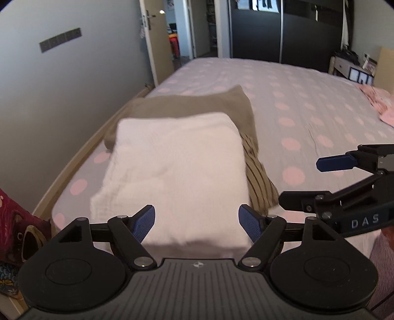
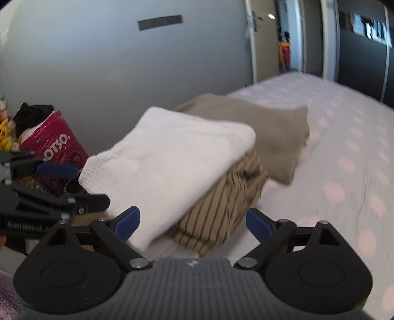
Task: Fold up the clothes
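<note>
Clothes sit folded in a pile on the bed [image 1: 283, 81], a white top [image 1: 177, 169] over a striped shirt [image 2: 221, 209]. Both grippers, left gripper [image 1: 197, 221] and right gripper [image 2: 193, 222], have fingers wide apart, holding nothing.

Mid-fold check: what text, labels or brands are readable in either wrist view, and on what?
"DAS": on the right tool's dark body, rest cut off.
"GenRobot": on the left tool's body, blurred, reading uncertain.
"OTSO.": on the red bag by the wall, start hidden.
Dark wall strip: nothing readable.

White garment [image 1: 177, 169] crinkly matt cloth; red bag [image 2: 53, 140] glossy plastic.
</note>
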### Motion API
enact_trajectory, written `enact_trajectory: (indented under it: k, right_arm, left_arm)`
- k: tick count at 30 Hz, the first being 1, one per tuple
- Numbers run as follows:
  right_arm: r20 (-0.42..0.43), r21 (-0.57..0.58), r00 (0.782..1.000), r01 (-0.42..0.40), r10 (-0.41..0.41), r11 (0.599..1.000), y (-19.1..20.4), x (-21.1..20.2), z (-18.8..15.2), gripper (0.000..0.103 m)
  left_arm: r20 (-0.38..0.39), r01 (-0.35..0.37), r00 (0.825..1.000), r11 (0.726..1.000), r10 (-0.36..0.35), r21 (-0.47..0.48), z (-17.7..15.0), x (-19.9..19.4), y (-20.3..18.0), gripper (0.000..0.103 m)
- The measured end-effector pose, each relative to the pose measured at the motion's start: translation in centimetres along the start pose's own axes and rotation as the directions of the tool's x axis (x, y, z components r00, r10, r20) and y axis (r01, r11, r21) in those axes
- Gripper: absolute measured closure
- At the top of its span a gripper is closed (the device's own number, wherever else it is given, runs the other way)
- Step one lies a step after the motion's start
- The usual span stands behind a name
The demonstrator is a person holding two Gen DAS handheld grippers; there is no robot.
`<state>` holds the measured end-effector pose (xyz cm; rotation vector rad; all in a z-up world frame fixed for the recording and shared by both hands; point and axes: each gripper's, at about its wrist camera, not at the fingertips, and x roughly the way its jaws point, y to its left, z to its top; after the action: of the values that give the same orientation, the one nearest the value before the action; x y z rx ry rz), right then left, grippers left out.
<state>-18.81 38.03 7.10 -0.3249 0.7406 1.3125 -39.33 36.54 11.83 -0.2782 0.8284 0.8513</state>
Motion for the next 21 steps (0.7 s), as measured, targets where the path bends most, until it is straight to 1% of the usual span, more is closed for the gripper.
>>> enact_trajectory:
  k: [4,7,10,14,17,19,21]
  right_arm:
    - [-0.025,0.048,0.999,0.039,-0.038,0.998,-0.5,0.2,-1.7,0.008]
    - [-0.063,0.098,0.996,0.071,-0.065,0.993,-0.9,0.5,-2.6,0.008]
    - [-0.086,0.128,0.994,0.085,-0.075,0.988,-1.1,0.7,-3.5,0.008]
    - [-0.073,0.087,0.99,0.124,-0.117,0.988,-0.6,0.7,-4.2,0.008]
    - [-0.072,0.087,0.992,0.112,-0.106,0.99,-0.5,0.5,-4.1,0.008]
    - [-0.068,0.096,0.993,0.102,-0.096,0.99,-0.5,0.3,-4.0,0.008]
    - [-0.059,0.088,0.993,0.109,-0.104,0.99,-0.3,0.1,-3.8,0.008]
  left_arm:
    - [-0.008,0.047,0.999,0.999,-0.047,0.008,-1.2,0.9,-0.5,0.029]
    - [-0.026,0.066,0.998,0.997,-0.066,0.029,-1.8,1.5,-0.8,0.029]
    - [-0.039,0.062,0.997,0.997,-0.061,0.042,-2.4,1.6,-1.3,0.029]
    - [-0.038,0.049,0.998,0.998,-0.048,0.032,-2.7,1.2,-1.2,0.029]
    - [-0.047,0.047,0.998,0.999,-0.046,0.015,-2.8,1.1,-0.9,0.029]
    - [-0.054,0.039,0.998,0.999,-0.037,0.02,-2.9,1.1,-0.9,0.029]
    - [-0.058,0.035,0.998,0.999,-0.033,0.027,-2.9,1.0,-0.9,0.029]
